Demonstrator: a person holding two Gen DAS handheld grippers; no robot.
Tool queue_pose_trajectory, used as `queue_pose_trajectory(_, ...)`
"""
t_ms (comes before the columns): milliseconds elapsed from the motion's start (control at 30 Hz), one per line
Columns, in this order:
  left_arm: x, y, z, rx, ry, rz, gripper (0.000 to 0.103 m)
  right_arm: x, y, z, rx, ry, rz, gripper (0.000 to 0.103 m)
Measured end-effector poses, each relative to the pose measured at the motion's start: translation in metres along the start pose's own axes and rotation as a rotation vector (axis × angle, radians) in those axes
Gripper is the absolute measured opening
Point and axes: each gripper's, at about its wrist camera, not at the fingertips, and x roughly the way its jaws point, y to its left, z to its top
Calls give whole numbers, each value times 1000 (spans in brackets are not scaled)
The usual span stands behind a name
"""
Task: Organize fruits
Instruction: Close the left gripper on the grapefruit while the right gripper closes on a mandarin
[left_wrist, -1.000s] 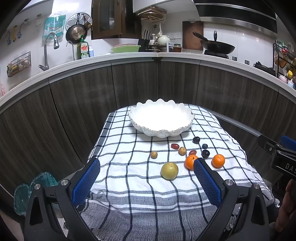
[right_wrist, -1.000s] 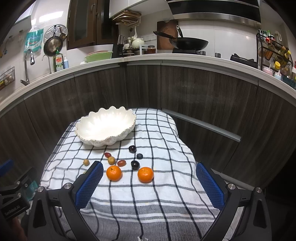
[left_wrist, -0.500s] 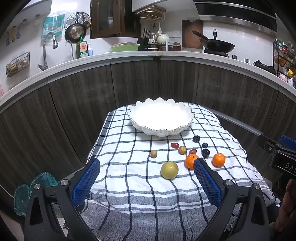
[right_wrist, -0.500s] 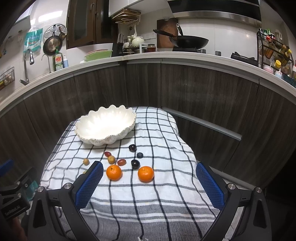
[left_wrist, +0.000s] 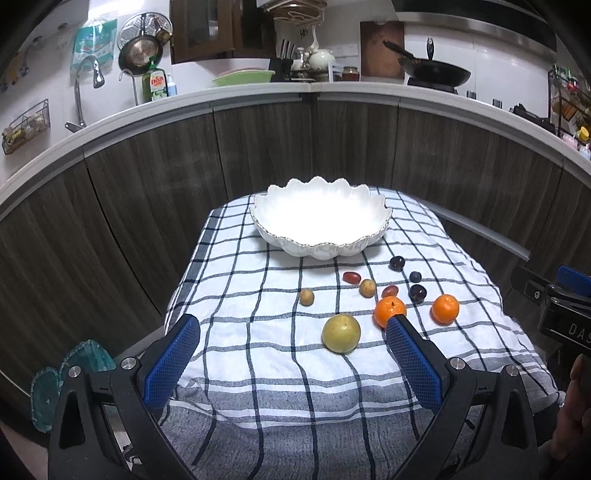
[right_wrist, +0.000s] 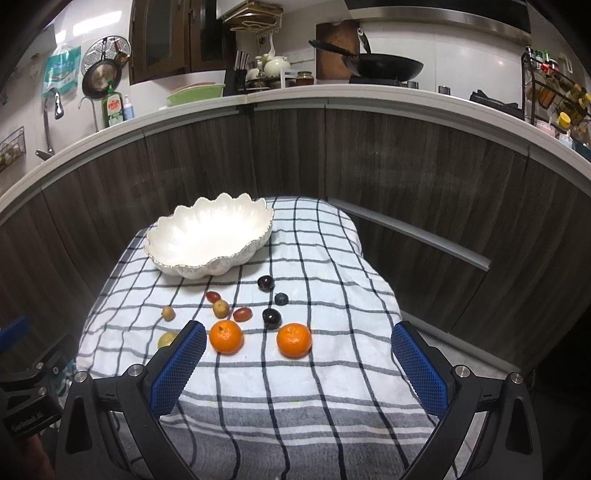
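Note:
A white scalloped bowl (left_wrist: 320, 226) (right_wrist: 210, 240) stands empty at the far end of a checked cloth (left_wrist: 258, 332). In front of it lie two oranges (left_wrist: 388, 311) (left_wrist: 445, 308), a yellow-green round fruit (left_wrist: 341, 333), two small tan fruits (left_wrist: 306, 297), two red oval ones (left_wrist: 351, 277) and three dark plums (left_wrist: 397, 263). The oranges also show in the right wrist view (right_wrist: 226, 336) (right_wrist: 294, 339). My left gripper (left_wrist: 291, 350) is open and empty, nearer than the fruit. My right gripper (right_wrist: 298, 355) is open and empty, just short of the oranges.
Dark wood cabinet fronts (left_wrist: 258, 155) curve round behind the cloth-covered table, close to the bowl. A counter above holds a wok (right_wrist: 384, 68), a green tub and dish soap. A teal mat (left_wrist: 66, 373) lies on the floor at the left. The table's right edge drops off near a grey rail (right_wrist: 417, 236).
Both grippers have crept a little forward toward the fruit. Their jaws stay open and nothing on the cloth has moved.

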Motion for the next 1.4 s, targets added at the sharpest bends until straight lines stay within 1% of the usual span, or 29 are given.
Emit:
queue_pose_trajectory(200, 18, -5, 2, 26, 44, -11, 103, 18, 2, 3, -9, 29, 12, 102)
queue_pose_trajectory(367, 33, -7, 5, 24, 72, -28, 103, 32, 4, 3, -18, 58, 16, 102)
queue_pose_trajectory(567, 50, -13, 8, 47, 100, -37, 102, 42, 13, 7, -74, 35, 16, 102)
queue_pose_trajectory(867, 68, -20, 13, 72, 93, -51, 102, 58, 15, 11, -97, 57, 31, 102)
queue_pose_trajectory(1100, 83, -29, 17, 84, 99, -55, 102, 78, 12, 14, -77, 78, 29, 101)
queue_pose_trajectory(1200, 90, -31, 17, 88, 99, -49, 101, 87, 9, 14, -67, 91, 30, 98)
queue_pose_trajectory(1400, 101, -35, 15, 99, 110, -45, 99, 102, 5, 12, -52, 116, 28, 97)
